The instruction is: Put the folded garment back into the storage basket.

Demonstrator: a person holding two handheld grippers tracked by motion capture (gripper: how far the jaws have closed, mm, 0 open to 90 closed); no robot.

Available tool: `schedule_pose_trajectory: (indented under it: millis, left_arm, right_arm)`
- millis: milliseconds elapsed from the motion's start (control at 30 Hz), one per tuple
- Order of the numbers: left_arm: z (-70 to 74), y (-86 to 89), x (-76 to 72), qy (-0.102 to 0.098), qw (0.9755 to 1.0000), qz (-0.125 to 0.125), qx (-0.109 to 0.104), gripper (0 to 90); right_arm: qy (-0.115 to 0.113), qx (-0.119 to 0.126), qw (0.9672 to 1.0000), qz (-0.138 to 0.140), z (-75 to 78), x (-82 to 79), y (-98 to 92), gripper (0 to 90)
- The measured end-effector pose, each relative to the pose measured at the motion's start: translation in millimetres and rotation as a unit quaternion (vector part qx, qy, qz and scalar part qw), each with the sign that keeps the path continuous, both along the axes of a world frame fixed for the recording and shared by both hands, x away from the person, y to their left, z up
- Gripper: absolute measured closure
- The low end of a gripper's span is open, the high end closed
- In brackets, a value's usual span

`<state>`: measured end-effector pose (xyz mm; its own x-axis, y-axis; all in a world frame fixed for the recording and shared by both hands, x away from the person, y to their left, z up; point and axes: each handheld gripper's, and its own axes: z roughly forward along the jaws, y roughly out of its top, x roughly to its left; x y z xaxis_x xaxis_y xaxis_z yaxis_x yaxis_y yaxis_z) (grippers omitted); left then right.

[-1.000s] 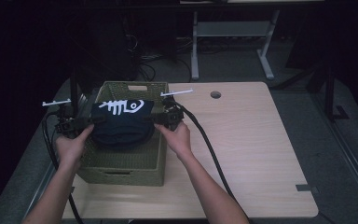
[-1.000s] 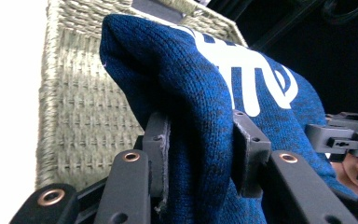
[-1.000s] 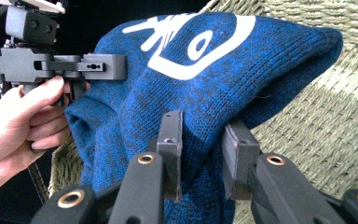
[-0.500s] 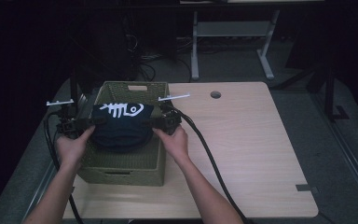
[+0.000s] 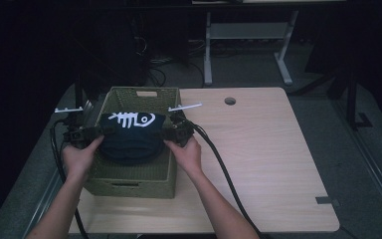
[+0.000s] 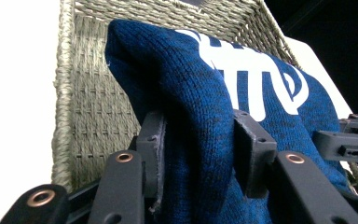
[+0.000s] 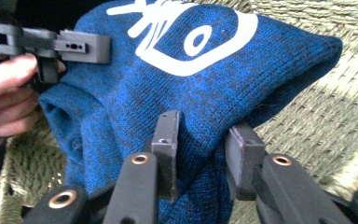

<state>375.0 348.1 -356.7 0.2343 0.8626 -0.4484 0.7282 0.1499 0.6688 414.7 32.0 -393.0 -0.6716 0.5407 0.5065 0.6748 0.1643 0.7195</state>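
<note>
A pale wooden table (image 5: 258,159) carries a woven basket (image 5: 129,186) at its left end. Over the basket's open top hangs a folded blue knit (image 5: 129,137) with a white fishbone print, stretched between the two hands and sagging into the basket's mouth without lying flat inside. The left hand (image 5: 79,158) and right hand (image 5: 186,153) sit at opposite edges of the basket. The left gripper (image 6: 200,154) has the knit's thick fold between its jaws, the pads pressing the cloth, though the jaws have just been easing apart. The right gripper (image 7: 205,149) likewise pinches a fold of the knit, its jaws also just loosening.
</note>
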Motion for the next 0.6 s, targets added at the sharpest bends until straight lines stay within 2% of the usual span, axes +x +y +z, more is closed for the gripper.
schedule_pose_trajectory:
  millis: [100,200,267,333,400,533,600]
  left_arm:
    - [-0.1,0.4,-0.4,0.0,0.9999,0.009,0.011,51.1]
    - [1.2,-1.2,-2.8,-0.01,0.9997,0.009,0.023,48.4]
    - [4.1,-2.1,-4.2,-0.024,0.9992,0.012,0.031,47.2]
    - [7.5,-2.9,-5.3,-0.031,0.9991,0.009,0.027,47.3]
    - [9.4,-3.4,-6.1,-0.04,0.999,0.007,0.02,47.3]
    - [14.0,-5.6,-8.8,-0.057,0.9984,0.002,0.006,47.2]
    - [15.9,-7.7,-9.1,-0.059,0.9982,0.001,0.007,46.9]
  right_arm:
    - [-0.015,-0.02,0.9996,-0.012,2.7,-2.8,0.8,59.6]
    - [-0.032,-0.044,0.9977,-0.041,8.4,-5.9,0.6,52.1]
    - [-0.046,-0.051,0.9964,-0.05,12.3,-7.2,-0.7,49.7]
    - [-0.055,-0.046,0.9962,-0.049,16.9,-8.4,-3.3,49.4]
    - [-0.057,-0.03,0.9968,-0.046,20.8,-8.0,-7.0,48.6]
    - [-0.052,-0.014,0.9979,-0.036,23.6,-5.7,-13.5,46.4]
    - [-0.049,-0.008,0.9984,-0.028,24.7,-4.8,-17.1,44.9]
